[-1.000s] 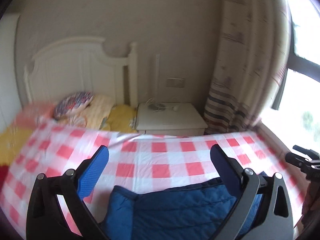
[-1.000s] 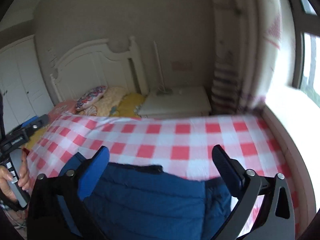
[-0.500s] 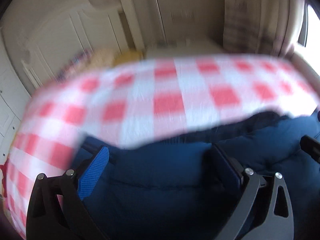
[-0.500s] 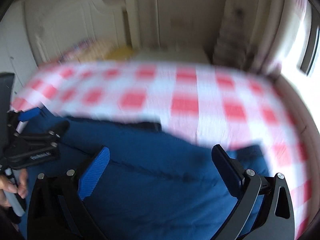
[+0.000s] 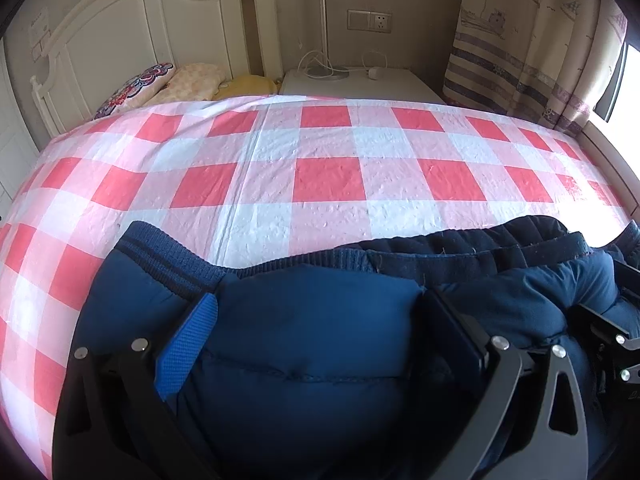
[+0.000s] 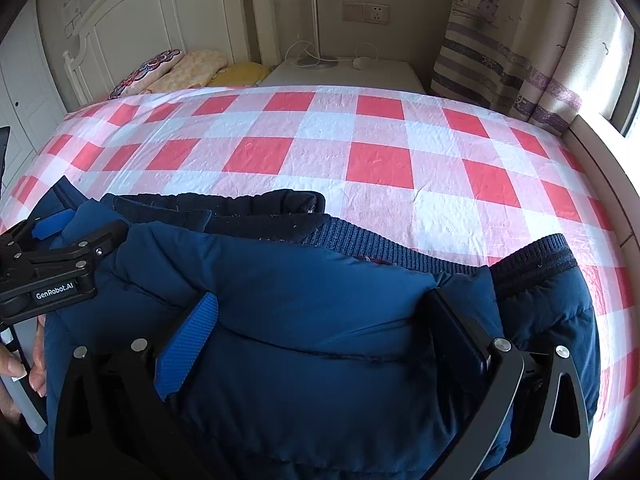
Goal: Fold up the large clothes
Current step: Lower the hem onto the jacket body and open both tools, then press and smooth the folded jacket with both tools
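A dark blue puffer jacket [image 5: 312, 344] with ribbed knit hems lies on the near part of a bed with a red-and-white checked sheet [image 5: 328, 180]. My left gripper [image 5: 320, 308] is wide open, its fingers pressed down on either side of a puffy jacket panel. My right gripper [image 6: 320, 304] is also wide open, straddling the jacket [image 6: 304, 320] near its ribbed hem [image 6: 400, 248]. The left gripper's body [image 6: 52, 268] shows at the left of the right wrist view, held by a hand.
Pillows [image 5: 168, 84] lie by a white headboard [image 5: 120, 28] at the far left. A white nightstand [image 5: 360, 84] with cables stands behind the bed. Striped curtains [image 5: 532, 40] and a window are at the right.
Both grippers have dropped from above the bed onto the jacket. They were open over the far bed edge; now they rest open on the jacket.
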A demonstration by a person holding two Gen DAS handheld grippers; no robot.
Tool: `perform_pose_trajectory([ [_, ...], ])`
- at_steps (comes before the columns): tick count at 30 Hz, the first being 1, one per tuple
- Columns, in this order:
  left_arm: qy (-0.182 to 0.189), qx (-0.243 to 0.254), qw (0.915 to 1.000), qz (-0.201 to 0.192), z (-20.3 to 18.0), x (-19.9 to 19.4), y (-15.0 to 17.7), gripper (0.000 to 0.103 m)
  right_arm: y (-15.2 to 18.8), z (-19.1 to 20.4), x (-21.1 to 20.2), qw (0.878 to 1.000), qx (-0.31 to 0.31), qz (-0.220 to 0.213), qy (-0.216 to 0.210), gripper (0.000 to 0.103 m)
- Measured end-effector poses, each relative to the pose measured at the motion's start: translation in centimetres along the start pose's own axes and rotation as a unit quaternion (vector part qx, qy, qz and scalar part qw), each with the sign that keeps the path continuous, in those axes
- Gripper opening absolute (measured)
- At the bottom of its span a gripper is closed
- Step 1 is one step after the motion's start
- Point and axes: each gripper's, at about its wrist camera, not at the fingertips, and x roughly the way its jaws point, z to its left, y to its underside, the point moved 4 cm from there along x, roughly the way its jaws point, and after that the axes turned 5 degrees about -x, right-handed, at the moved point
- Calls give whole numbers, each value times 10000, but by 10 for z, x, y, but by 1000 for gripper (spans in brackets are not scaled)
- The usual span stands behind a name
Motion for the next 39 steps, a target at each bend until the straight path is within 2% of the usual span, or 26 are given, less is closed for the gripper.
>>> perform_pose_trajectory([
  [6, 175, -129, 9998, 22, 5, 2, 0, 101, 0, 0, 2, 10000, -4, 20, -4, 99],
  [12, 201, -161, 9997, 45, 5, 3, 0, 101, 0, 2, 3, 10000, -44, 55, 60, 99],
  [15, 237, -154, 9994, 176, 6, 4, -2, 101, -2, -3, 5, 9997, 50, 183, -152, 99],
  [17, 157, -237, 9988, 410, 10, -6, -2, 101, -4, -9, -4, 9988, 187, 333, -308, 98],
  [18, 146, -421, 9980, 450, 15, -19, -2, 100, -4, -13, -16, 9984, 354, 256, -368, 98],
  [19, 215, -533, 9976, 392, 15, -29, -2, 100, -4, -17, -36, 9968, 583, -8, -553, 98],
  [21, 607, -658, 9959, 88, 16, -63, 2, 101, -2, -18, -67, 9941, 636, -403, -775, 98],
  [22, 654, -628, 9959, -9, 15, -74, 5, 101, 2, -17, -80, 9938, 575, -536, -784, 98],
  [26, 382, -176, 9988, -238, 4, -94, 35, 101, 30, 2, -99, 9973, 24, -543, -500, 98],
  [28, 185, 115, 9997, -133, -4, -81, 52, 101, 44, 10, -85, 9987, -253, -339, -286, 98],
  [29, 93, 253, 9996, 59, -8, -67, 63, 101, 54, 14, -68, 9991, -378, -85, -183, 99],
  [32, 224, 141, 9996, -39, -4, -62, 68, 101, 62, 15, -59, 9991, -342, -174, -181, 99],
  [39, 63, 249, 9995, -161, -7, -59, 73, 101, 64, 14, -54, 9991, -319, -210, -182, 99],
])
